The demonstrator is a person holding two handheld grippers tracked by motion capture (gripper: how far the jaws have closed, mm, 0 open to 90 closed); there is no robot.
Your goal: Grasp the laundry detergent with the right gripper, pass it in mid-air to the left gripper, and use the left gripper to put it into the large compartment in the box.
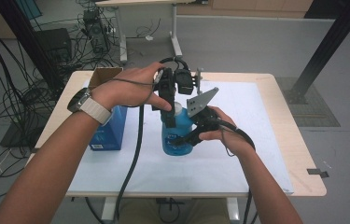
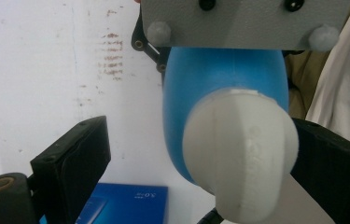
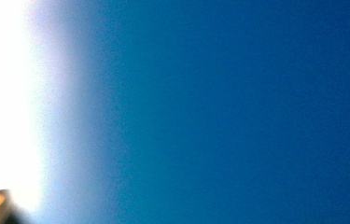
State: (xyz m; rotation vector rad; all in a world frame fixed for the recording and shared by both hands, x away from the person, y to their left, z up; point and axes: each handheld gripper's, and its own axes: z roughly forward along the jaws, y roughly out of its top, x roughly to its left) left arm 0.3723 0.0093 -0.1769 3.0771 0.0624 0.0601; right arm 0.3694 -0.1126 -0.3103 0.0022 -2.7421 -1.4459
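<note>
bottle (image 1: 177, 137): blue, upright near the middle of the white mat (image 1: 256, 140), close to the person's edge; white cap (image 2: 240, 149) on top.
right gripper (image 1: 186, 137): comes in from the right, jaws clamped on the bottle body, at their tightest. its own view is a blurred blue surface pressed right up to the lens.
left gripper (image 1: 168, 109): above the bottle, pointing down at the cap. jaws spread, one on each side of the cap; the right-hand jaw in its view lies just against the cap's edge, the other stands clear. not pinching.
grey plate (image 2: 247, 21): top of the right gripper, seen past the bottle in the left gripper view.
box (image 1: 109, 126): blue, standing at the mat's left, open brown flaps on top, near the bottle but apart from it.
table (image 1: 298, 154): light wood, mat covers most of it.
wrist: watch (image 1: 88, 107) with pale strap on the left arm.
</note>
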